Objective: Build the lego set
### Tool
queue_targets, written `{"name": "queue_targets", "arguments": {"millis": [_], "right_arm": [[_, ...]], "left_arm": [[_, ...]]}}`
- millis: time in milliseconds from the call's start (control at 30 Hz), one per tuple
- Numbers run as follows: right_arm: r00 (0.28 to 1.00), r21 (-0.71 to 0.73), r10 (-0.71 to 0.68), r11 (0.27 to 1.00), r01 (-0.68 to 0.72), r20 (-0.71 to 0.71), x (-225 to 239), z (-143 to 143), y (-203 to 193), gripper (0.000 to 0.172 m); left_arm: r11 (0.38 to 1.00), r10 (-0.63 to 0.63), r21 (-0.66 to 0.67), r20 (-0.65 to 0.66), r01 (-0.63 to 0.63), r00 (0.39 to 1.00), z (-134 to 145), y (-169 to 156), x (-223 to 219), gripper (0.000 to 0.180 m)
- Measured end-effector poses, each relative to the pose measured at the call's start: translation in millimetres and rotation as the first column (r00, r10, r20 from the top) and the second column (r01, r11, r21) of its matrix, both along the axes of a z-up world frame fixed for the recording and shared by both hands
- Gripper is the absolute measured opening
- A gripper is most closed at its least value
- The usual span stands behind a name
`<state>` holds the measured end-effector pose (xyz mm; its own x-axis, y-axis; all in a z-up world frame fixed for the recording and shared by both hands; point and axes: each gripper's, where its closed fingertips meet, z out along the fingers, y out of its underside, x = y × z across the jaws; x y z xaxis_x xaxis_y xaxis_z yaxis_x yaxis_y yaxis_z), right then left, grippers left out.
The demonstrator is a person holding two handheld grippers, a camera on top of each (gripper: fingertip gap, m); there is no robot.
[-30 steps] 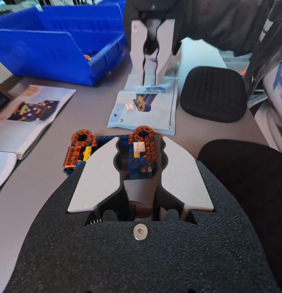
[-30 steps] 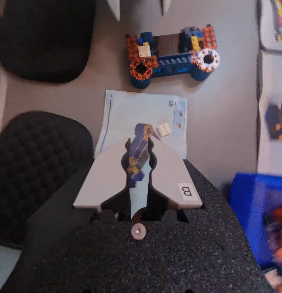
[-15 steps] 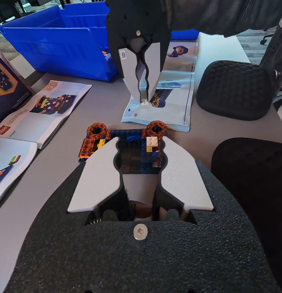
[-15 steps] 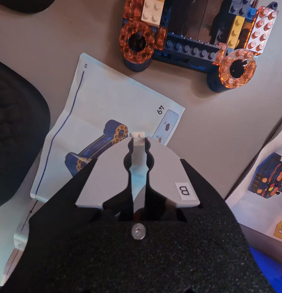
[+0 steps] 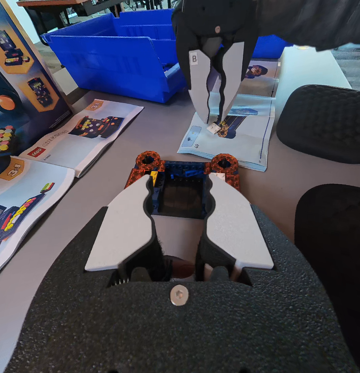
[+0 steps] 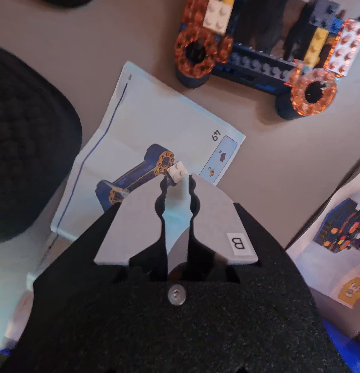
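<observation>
White plate: we see a small white brick plate [image 6: 176,171] lying skewed on the open booklet [image 6: 146,129]; we judge it light, stiff and smooth, best pinched on two flat opposite sides.
Right gripper [image 6: 176,178]: narrow gap, tips just at the plate, not clamping it.
Left gripper [image 5: 180,179]: wide, around the blue and orange model [image 5: 183,193]; contact we cannot tell.
Farther: blue bin [image 5: 114,58].

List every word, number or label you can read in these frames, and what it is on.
I do not quote writing; these things bear it:
White sticker on a finger of the right gripper: printed mark.
Open light-blue booklet: print at its corners.
White booklet: logo and title on the cover.
Dark box: small print, too blurred to read.
</observation>
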<state>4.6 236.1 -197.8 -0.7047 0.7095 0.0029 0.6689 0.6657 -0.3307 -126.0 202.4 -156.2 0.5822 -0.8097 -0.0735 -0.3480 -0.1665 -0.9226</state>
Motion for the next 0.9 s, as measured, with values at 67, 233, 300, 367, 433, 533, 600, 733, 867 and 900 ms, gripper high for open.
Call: {"name": "queue_targets", "arguments": {"millis": [67, 233, 300, 367, 433, 533, 600, 733, 867, 900], "right_arm": [[0.997, 0.061, 0.08, 0.995, -0.081, 0.019, 0, -3, 1, 0.024], [0.971, 0.088, 0.231, 0.968, -0.236, 0.065, -3, -3, -5, 0.026], [0.958, 0.098, 0.274, 0.954, -0.282, 0.089, -3, -5, -5, 0.025], [0.947, 0.109, 0.309, 0.942, -0.318, 0.091, -4, -7, -5, 0.021], [0.941, 0.106, 0.324, 0.937, -0.334, 0.096, -2, -10, -5, 0.017], [0.953, 0.086, 0.293, 0.95, -0.299, 0.08, -3, -12, -5, 0.016], [0.974, 0.062, 0.227, 0.972, -0.228, 0.022, -10, -6, -5, 0.016], [0.994, 0.001, -0.053, 0.999, 0.054, -0.097, -44, 19, 6, 0.016], [0.953, -0.122, -0.249, 0.965, 0.23, -0.17, -89, 46, 5, 0.016], [0.945, -0.137, -0.274, 0.958, 0.252, -0.181, -99, 49, 5, 0.016]], "left_arm": [[1.0, -0.001, -0.003, -0.002, 0.001, 1.0, -1, 0, 0, 0.049], [1.0, -0.001, -0.005, 0.006, 0.001, 1.0, -1, -1, 0, 0.048], [1.0, -0.004, -0.009, 0.003, 0.004, 1.0, -2, -1, 0, 0.048], [1.0, -0.01, -0.012, -0.006, 0.01, 1.0, -3, -2, 1, 0.048], [1.0, -0.016, -0.014, -0.013, 0.016, 1.0, -4, -3, 2, 0.048], [1.0, -0.019, -0.012, -0.025, 0.019, 1.0, -6, -3, 3, 0.048], [1.0, -0.005, -0.002, -0.032, 0.005, 0.999, -6, -1, 3, 0.049], [0.999, 0.029, 0.029, -0.03, -0.028, 0.999, -3, 7, 0, 0.051], [0.996, 0.08, 0.034, -0.021, -0.079, 0.997, -3, 25, -9, 0.048], [0.996, 0.079, 0.033, -0.019, -0.078, 0.997, -3, 27, -9, 0.046]]}}
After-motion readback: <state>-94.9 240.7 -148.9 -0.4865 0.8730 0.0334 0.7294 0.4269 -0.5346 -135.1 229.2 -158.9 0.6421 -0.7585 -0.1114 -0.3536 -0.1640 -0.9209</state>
